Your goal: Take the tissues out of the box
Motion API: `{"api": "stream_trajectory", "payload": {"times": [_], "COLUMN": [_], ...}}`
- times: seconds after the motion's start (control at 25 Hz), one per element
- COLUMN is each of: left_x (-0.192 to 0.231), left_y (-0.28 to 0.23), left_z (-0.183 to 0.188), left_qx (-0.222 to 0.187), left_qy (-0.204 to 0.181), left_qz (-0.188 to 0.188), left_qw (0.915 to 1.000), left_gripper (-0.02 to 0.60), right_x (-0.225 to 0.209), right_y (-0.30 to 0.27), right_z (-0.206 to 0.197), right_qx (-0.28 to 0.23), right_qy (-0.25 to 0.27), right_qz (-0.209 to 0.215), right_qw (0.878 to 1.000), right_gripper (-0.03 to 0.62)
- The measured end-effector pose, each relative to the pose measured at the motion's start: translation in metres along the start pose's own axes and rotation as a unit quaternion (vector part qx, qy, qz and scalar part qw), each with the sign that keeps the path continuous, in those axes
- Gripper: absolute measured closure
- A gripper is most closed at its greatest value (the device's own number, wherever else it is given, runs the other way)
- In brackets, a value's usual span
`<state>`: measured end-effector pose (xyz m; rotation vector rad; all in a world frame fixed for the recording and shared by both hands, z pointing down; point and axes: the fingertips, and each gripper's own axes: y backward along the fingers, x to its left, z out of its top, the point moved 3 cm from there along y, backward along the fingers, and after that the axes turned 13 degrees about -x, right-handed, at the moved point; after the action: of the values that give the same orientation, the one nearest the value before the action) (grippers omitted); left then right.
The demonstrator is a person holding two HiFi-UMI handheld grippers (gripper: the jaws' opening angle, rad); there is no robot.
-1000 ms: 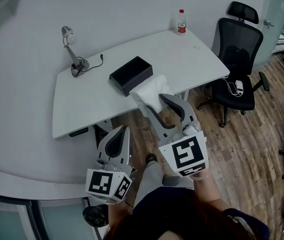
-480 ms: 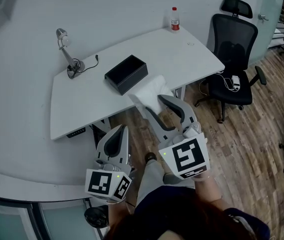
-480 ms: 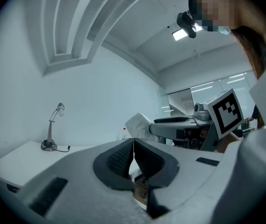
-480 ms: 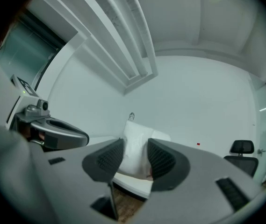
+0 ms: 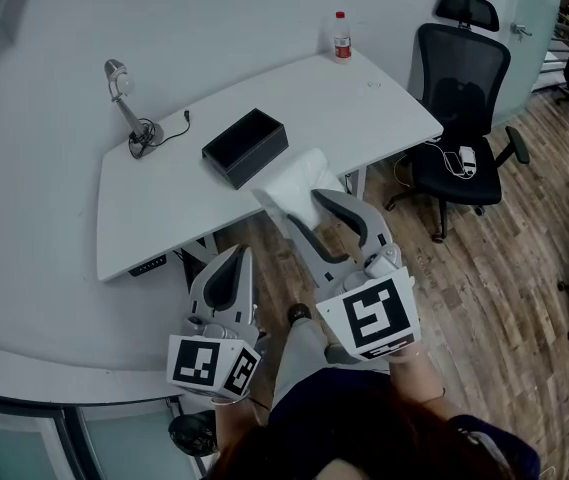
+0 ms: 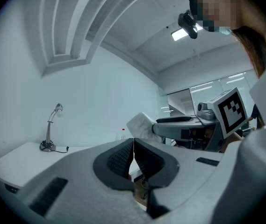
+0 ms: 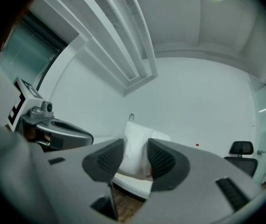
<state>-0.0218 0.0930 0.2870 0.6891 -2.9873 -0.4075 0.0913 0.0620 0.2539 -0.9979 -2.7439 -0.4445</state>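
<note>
Tissues (image 5: 299,176): white wad at desk's near edge, just beside box, between right gripper's jaws. Desk (image 5: 164,203): white. Box (image 5: 245,146): black, open-topped, mid-desk, well apart from left gripper. Right gripper (image 5: 301,206): level, pads clamped on both sides of tissues (image 7: 135,143), wad sticking out past fingertips. Left gripper (image 5: 236,256): off desk's near edge, jaws pressed together, nothing between them.
</note>
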Motion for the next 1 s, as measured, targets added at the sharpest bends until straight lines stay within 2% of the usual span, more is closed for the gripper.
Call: {"api": "stream_trajectory", "payload": {"times": [1.0], "left_x": [-0.0020], "left_y": [-0.0053], "left_z": [0.0014], "left_qx": [0.002], "left_qy": [-0.009], "left_qz": [-0.005], "left_qw": [0.9999], "left_gripper": [0.560], "right_x": [-0.0041], "right_y": [0.0019], "right_z": [0.0015], "right_qx": [-0.013], "right_qy": [-0.009], "right_qz": [-0.003], "right_qw": [1.000], "right_gripper": [0.425]}}
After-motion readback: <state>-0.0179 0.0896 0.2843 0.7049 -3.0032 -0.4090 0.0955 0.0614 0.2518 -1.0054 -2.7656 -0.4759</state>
